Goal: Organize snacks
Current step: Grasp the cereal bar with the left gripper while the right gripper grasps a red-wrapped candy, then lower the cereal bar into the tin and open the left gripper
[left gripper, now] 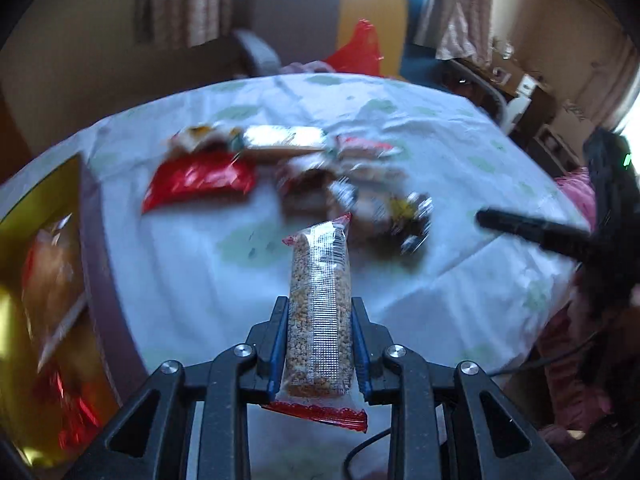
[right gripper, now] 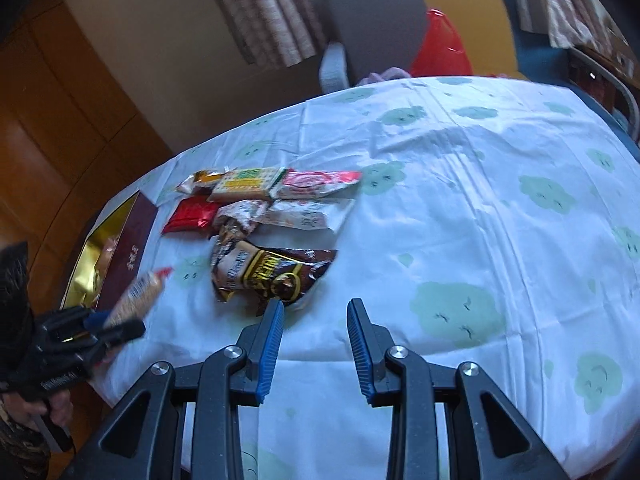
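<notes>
A grain bar (left gripper: 320, 312) in a clear wrapper with red ends is pinched lengthwise between the fingers of the left gripper (left gripper: 319, 308), above the table (left gripper: 192, 248). The right gripper (right gripper: 316, 312) hangs with fingers spread, just short of a dark snack packet (right gripper: 276, 272). More snack packets (right gripper: 260, 196) lie clustered beyond, near a gold-lined box (right gripper: 132, 248) at the table's left edge.

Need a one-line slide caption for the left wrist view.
Left gripper clamps a clear-wrapped grain bar above the cloth-covered table, gold-lined box at left.
</notes>
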Demonstrator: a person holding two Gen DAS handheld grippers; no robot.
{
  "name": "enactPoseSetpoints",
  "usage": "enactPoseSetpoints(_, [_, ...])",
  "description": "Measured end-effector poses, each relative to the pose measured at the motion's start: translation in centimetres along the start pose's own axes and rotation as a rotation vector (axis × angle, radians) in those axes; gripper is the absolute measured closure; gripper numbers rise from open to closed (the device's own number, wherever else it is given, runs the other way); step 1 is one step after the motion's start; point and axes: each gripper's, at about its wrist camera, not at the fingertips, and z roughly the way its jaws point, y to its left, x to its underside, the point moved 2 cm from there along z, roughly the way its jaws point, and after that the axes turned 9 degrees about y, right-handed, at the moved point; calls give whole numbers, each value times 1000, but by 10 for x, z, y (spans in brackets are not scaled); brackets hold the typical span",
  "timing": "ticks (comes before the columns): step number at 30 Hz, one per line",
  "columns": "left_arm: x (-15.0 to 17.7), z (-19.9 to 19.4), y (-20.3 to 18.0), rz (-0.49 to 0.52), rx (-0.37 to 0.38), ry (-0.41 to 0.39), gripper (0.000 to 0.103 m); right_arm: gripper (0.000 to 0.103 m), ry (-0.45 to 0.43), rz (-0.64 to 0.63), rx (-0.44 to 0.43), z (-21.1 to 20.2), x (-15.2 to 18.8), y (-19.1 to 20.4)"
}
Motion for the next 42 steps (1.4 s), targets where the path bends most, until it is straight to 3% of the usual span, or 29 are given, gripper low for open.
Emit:
enactPoseSetpoints(5, [37,32,11,-61,-47,39,74,70,14,-112,17,6,-31,15])
enactPoseSetpoints(6, [40,32,9,-49,-60,14,74,70,27,-135,14,11,-38,18])
enactPoseSetpoints(16, [44,30,13,-93,-46,-29,73,69,118,-312,112,56,-97,28])
enactPoseSetpoints(21, [46,31,15,-96,-36,-41,73,62,219,-461,162,88,-120,30])
enactPoseSetpoints(24, [46,31,17,-108,-21,-42,73,47,284,-545,184,105,-129,33])
enactPoseSetpoints(29, [47,30,20,-124,-2,-43,73,44,357,-628,221,134,-142,30])
enactPoseSetpoints(31, [47,30,20,-126,2,-42,73,44,366,-615,169,138,-148,28])
enactPoseSetpoints(32, [47,30,20,-128,4,-43,73,45,371,-593,154,140,-151,25])
enactPoseSetpoints(34, [47,30,20,-131,5,-43,73,72,385,-559,122,140,-149,19])
enactPoseSetpoints(42, [43,25,18,-131,10,-54,74,75,253,-403,206,94,-115,-18])
